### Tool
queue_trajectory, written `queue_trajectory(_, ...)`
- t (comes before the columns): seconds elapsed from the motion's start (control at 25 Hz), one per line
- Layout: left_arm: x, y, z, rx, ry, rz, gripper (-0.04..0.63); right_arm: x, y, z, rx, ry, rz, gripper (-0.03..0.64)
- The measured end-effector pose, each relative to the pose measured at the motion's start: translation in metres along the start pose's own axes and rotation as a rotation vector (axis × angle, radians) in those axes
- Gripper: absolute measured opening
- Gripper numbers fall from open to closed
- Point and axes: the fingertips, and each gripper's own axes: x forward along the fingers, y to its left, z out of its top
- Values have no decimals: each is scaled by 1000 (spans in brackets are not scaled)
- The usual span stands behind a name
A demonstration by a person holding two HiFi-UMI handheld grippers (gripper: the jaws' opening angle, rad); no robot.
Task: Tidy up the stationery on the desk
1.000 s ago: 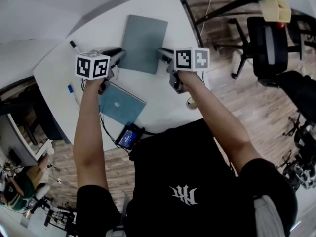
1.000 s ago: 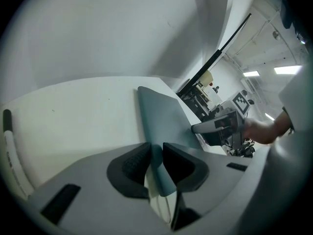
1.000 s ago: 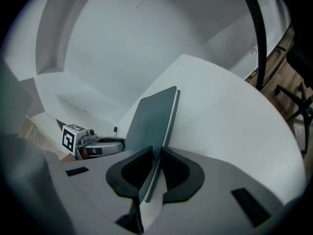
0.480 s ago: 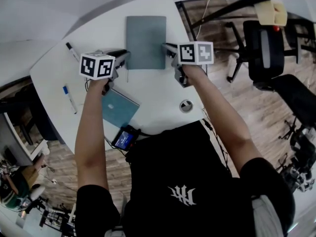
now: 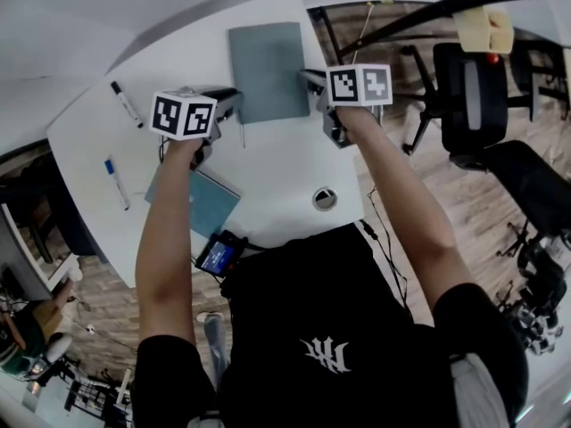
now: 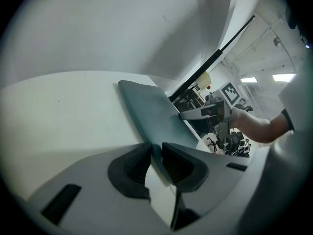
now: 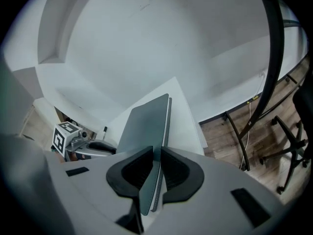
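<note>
The left gripper (image 5: 234,98) has just been closing its jaws, which pinch the near left corner of the grey-green notebook (image 5: 266,69) — at the far side of the desk (image 5: 277,163) — while the right gripper (image 5: 312,80) clamps its near right corner.

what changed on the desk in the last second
The left tool and right tool moved the grey notebook away from the blue notebook, toward the desk's far right corner. The left tool's jaws have just been closing on its edge. Both grips held; blue notebook, black marker and blue marker stayed.
</note>
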Motion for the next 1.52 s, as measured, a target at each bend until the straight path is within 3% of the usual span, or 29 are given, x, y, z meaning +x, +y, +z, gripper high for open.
queue_trajectory(0.96,24,-3,48,-7,-2,-6,75,6,-26,73,-86,-17,-8,74)
queue_trajectory(1.52,22,6,61,-29,-26,3,74,13,-23,89,-57,-39,8,74)
